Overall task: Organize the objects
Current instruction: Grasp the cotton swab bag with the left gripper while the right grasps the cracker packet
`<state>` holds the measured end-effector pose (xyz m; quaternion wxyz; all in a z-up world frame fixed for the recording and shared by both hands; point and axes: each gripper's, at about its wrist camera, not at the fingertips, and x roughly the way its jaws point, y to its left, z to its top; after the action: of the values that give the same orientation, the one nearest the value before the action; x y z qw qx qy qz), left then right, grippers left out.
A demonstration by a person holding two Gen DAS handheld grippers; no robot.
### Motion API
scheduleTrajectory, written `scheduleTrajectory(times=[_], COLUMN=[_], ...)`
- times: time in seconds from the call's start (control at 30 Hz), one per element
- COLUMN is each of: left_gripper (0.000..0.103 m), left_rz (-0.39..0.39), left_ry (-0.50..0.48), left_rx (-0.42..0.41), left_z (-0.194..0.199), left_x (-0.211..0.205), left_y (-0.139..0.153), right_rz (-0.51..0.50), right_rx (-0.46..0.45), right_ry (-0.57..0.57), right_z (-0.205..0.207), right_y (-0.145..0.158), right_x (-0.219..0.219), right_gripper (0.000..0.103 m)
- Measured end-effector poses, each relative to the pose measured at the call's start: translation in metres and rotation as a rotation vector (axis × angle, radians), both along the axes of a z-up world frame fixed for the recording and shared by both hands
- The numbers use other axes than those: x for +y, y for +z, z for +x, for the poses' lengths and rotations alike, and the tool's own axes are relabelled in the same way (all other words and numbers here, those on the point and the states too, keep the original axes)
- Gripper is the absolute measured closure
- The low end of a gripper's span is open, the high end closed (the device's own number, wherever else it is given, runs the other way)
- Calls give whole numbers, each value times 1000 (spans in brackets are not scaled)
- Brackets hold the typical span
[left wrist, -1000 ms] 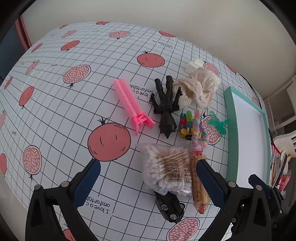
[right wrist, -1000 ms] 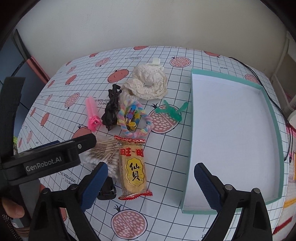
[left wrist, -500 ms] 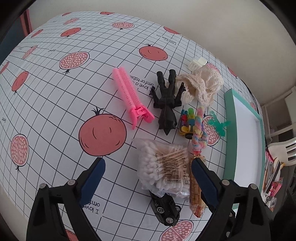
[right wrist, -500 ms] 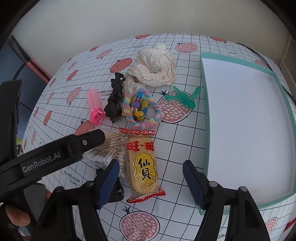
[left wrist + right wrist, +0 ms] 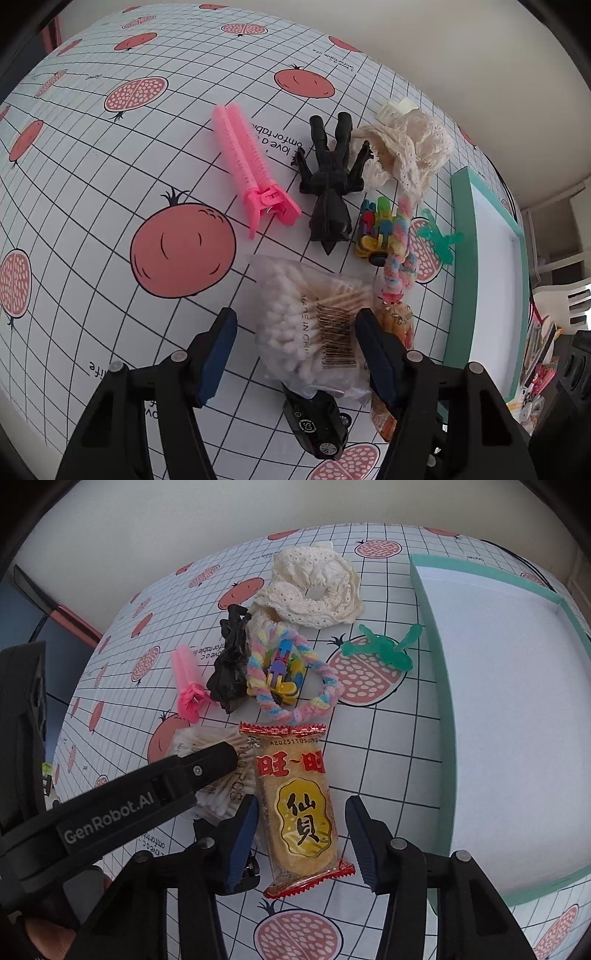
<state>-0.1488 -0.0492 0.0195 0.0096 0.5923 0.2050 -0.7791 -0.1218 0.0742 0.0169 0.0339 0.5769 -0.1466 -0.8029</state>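
A clear bag of cotton swabs (image 5: 314, 325) lies on the patterned tablecloth, and my left gripper (image 5: 295, 345) stands open with one finger on each side of it. A yellow rice-cracker packet (image 5: 299, 808) lies beside the swabs, and my right gripper (image 5: 301, 843) is open astride its near end. Part of the swab bag (image 5: 218, 775) shows behind the left gripper's arm in the right wrist view. A small black toy car (image 5: 317, 424) sits under the bag's near edge. The empty teal-rimmed box (image 5: 443, 709) lies to the right.
Beyond the packet lie a pink hair clip (image 5: 251, 170), a black figure (image 5: 330, 184), a colourful toy (image 5: 282, 672) inside a pastel rope ring (image 5: 325, 690), a cream lace scrunchie (image 5: 314, 587) and a green clip (image 5: 388, 646). A person's hand (image 5: 55, 934) holds the left gripper.
Both grippers have come down and forward. The left one now straddles the swab bag and the right one straddles the cracker packet. Both have narrowed a little.
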Motion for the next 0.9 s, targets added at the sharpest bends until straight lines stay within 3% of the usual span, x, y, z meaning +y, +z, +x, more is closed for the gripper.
scheduleTrajectory(times=[0.2,0.9], left_gripper=[52,68], left_rz=[29,70], left_ry=[-14,21], left_rx=[17,65], left_z=[-2,-1], left_x=[5,-5], left_y=[2,13], right_rz=[-23,-29], right_rx=[-14,-24], right_ry=[-18,-57], right_z=[-1,3], right_y=[-7,-7], right_x=[2,14], right_gripper=[54,60])
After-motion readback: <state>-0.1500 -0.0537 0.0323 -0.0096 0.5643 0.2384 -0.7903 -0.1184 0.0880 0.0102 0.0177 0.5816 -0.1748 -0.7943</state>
